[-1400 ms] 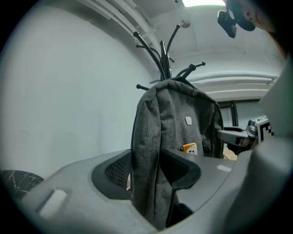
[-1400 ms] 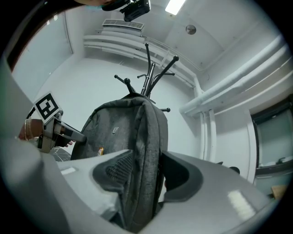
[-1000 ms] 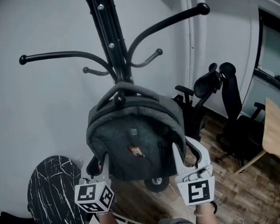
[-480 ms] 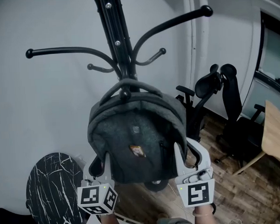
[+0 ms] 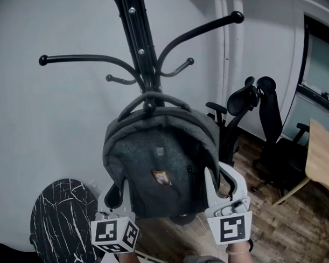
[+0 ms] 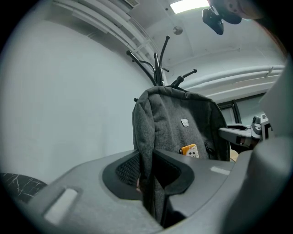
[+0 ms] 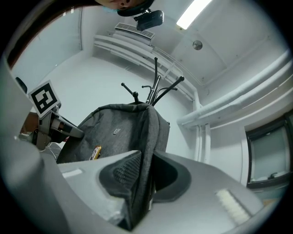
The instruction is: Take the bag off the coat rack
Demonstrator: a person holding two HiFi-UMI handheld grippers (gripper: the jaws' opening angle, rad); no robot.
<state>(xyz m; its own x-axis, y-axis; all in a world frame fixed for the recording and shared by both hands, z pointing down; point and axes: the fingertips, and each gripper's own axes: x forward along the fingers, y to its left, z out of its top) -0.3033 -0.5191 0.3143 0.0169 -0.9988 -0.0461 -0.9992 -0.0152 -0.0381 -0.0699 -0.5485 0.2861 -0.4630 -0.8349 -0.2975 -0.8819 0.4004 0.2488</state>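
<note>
Nearest, at the bottom of the head view: two wrists, marker cubes turned to the camera, both tools pointed up and away. Left tool (image 6: 147,167) clenched on a fold of grey fabric at the lower left edge of the bag (image 5: 160,166), jaws closing, cloth pinched between the pads. Right tool (image 7: 143,171) likewise clenched on the bag's right edge, jaws closing on the fabric.

Bag closed, contents unseen; small orange tag (image 5: 162,178) on the front. Hung upright by its top handle from a low hook (image 5: 149,106) of the black coat rack (image 5: 142,51), between the two tools.

Lower left, a round black marbled tabletop (image 5: 60,218). Beyond, wooden floor (image 5: 275,227), black office chairs (image 5: 244,101), white wall (image 5: 56,121).
</note>
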